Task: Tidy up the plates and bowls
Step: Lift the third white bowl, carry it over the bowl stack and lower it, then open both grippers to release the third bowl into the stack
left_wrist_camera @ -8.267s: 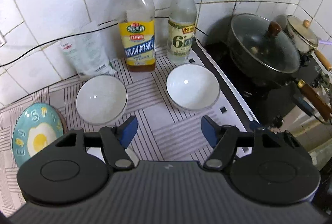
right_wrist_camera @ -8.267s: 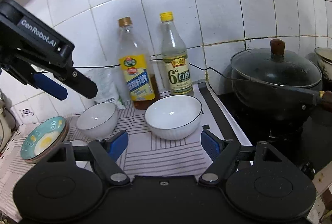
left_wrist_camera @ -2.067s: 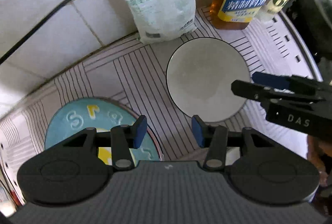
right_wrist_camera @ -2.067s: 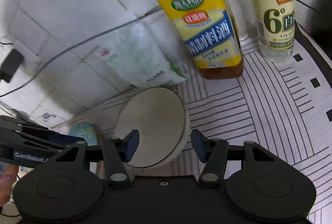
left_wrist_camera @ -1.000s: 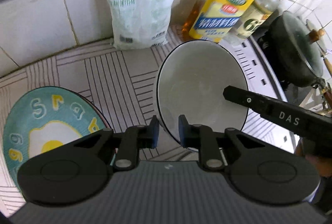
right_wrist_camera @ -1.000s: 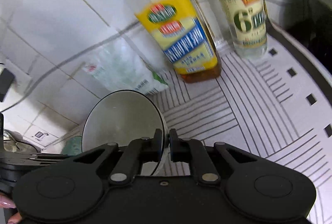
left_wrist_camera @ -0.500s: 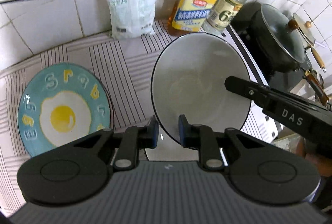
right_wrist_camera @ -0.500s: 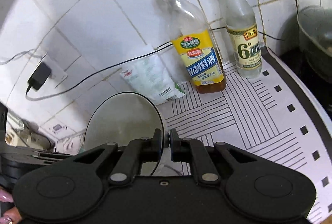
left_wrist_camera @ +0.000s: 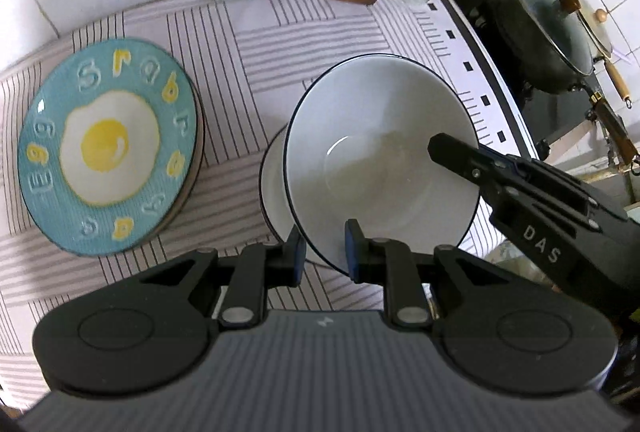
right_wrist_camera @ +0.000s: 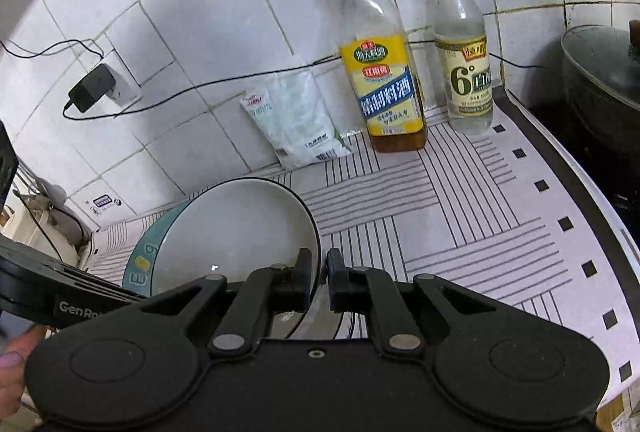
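Both the left gripper (left_wrist_camera: 325, 247) and right gripper (right_wrist_camera: 319, 279) pinch the rim of one bowl (left_wrist_camera: 380, 156), now lifted over a second bowl (left_wrist_camera: 274, 188) half hidden beneath; striped cloth (left_wrist_camera: 280, 32), tiled wall (right_wrist_camera: 200, 12), egg plate (left_wrist_camera: 108, 144) beside them
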Motion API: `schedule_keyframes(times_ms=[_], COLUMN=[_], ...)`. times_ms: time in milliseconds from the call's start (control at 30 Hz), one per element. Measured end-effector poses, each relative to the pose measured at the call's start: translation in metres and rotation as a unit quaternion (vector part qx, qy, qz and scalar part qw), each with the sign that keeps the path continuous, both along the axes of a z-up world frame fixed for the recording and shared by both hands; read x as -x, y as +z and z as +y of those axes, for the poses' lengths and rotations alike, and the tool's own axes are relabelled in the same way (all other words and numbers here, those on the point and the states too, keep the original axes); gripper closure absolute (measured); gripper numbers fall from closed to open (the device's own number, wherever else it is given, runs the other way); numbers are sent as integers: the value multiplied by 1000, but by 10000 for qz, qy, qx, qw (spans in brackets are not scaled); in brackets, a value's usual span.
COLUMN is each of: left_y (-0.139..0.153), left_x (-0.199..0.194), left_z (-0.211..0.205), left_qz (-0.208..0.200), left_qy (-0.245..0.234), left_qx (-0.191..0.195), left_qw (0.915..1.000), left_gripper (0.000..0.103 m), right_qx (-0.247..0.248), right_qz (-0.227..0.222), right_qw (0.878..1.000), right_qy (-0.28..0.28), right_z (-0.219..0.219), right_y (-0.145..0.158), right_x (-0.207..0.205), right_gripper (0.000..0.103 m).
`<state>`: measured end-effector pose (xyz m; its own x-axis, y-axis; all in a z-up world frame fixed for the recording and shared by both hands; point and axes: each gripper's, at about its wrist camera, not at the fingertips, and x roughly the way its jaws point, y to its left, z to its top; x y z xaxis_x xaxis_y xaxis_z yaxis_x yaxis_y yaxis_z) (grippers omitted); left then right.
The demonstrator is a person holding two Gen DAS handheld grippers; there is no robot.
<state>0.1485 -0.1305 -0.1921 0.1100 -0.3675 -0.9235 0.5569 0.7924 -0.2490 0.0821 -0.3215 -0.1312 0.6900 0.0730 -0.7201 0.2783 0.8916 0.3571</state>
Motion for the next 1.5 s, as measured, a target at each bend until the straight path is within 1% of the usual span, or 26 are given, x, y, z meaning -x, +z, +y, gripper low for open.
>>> schedule_keyframes(times_ms=[233, 500, 633, 767, 933, 1067, 1200, 1267, 1333, 1400, 1500], left_y=[-6, -11, -16, -23, -28, -33, -34, -33, -31, -28, -20], left_x=[1, -5, -7, -10, -12, -14, -11, -10, -8, -6, 0], left_z=[-6, -12, -14, -16, -17, -17, -19, -21, -21, -21, -18], left_qz=[103, 286, 447, 592, 654, 603, 494, 453, 420, 364, 279], left_qy=[37, 119, 222, 398, 589, 689, 787, 792, 825, 858, 922], left_qx=[-279, -538, -616, -656, -831, -924, -959, -989, -984, -988, -933], left_qw=[9996, 9981, 9968, 9953, 9926, 9915, 9911, 9909, 9908, 9907, 9910], left_gripper=[82, 82, 82, 81, 80, 79, 79, 79, 78, 78, 77], right_qx=[282, 568, 1037, 1250, 1431, 1705, 1816, 1910, 1925, 1880, 1902], right_qz=[27, 82, 140, 236, 343, 419, 386, 405, 420, 532, 564], right_qw=[9995, 9976, 9918, 9875, 9818, 9742, 9712, 9684, 9674, 9670, 9640], right_qy=[160, 375, 731, 929, 1197, 1417, 1491, 1554, 1594, 1637, 1773], right_z=[10, 16, 24, 25, 26, 32, 32, 33, 33, 34, 38], right_y=[-4, -9, -10, -11, -13, -15, -17, -18, -19, -18, -14], right_x=[3, -1, -3, -7, -13, -18, -22, -24, -24, -25, -22], right_gripper=[91, 91, 91, 91, 91, 89, 86, 86, 84, 79, 77])
